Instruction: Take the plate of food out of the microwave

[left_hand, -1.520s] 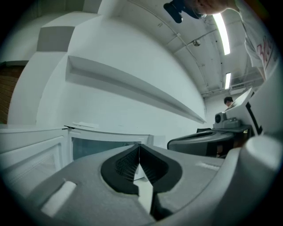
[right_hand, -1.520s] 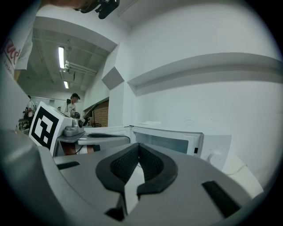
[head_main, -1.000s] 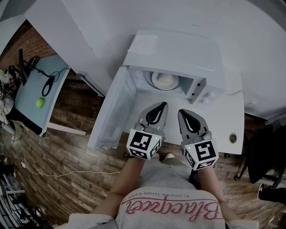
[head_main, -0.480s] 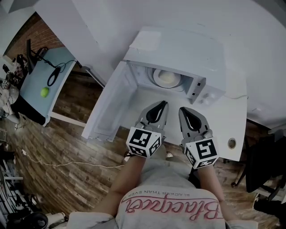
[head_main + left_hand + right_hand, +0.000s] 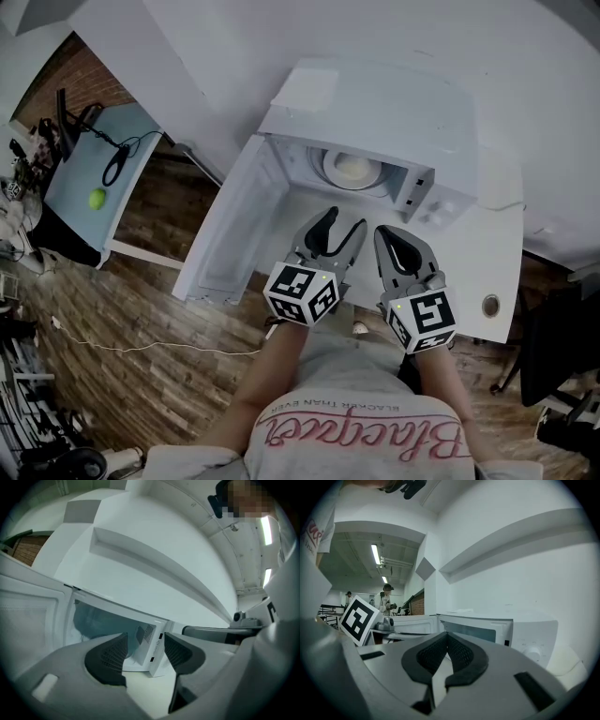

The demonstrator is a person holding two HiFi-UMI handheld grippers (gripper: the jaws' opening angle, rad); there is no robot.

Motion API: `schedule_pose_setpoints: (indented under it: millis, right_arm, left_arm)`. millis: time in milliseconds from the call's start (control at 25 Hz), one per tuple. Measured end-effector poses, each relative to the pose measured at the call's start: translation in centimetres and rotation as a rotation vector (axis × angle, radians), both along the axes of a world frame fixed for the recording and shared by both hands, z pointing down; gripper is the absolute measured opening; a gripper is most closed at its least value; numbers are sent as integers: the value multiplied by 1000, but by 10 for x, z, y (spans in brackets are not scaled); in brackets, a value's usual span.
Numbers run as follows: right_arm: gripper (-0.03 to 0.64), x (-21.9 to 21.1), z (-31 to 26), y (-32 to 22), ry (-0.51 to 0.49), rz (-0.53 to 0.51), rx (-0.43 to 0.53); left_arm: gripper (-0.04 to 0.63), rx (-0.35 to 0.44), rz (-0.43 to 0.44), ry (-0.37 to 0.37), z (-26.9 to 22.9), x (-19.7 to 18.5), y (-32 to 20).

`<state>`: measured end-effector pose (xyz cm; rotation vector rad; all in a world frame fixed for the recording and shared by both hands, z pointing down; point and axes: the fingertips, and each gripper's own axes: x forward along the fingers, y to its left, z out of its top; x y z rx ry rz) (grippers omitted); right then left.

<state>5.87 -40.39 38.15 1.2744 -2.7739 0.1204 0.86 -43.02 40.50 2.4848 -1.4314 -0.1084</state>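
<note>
white counter (image 5: 473,267) carries the microwave (image 5: 375,108) with its door (image 5: 232,225) swung open. the plate of food (image 5: 353,170) sits inside. left gripper (image 5: 343,221) has just been opening its jaws, with nothing between them. right gripper (image 5: 394,234) is clenched and empty.

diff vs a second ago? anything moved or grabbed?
The left gripper has just been opening its jaws: they were together and now stand apart, with nothing between them, in front of the microwave. Nothing was taken hold of. Unchanged: the right gripper is shut and empty, the door is swung open, and the plate of food sits inside, untouched.
</note>
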Motion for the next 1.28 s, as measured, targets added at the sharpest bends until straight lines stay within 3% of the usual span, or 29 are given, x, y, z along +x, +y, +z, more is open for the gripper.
schedule_pose_setpoints:
  millis: [80, 400, 600, 1080, 1280]
  right_arm:
    - [11, 0, 2, -4, 3, 7, -6]
    - [11, -7, 17, -27, 24, 21, -37]
    - [11, -11, 29, -40, 44, 17, -61]
    - [11, -19, 52, -61, 59, 11, -119]
    - [11, -22, 64, -67, 66, 6, -158]
  left_arm:
    - [250, -43, -4, 19, 8, -2, -8]
    - [249, -153, 16, 79, 38, -7, -35]
    - [249, -228, -39, 161, 55, -21, -55]
    - [249, -384, -124, 274, 94, -33, -85]
    - [249, -481, -172, 382, 113, -36, -98]
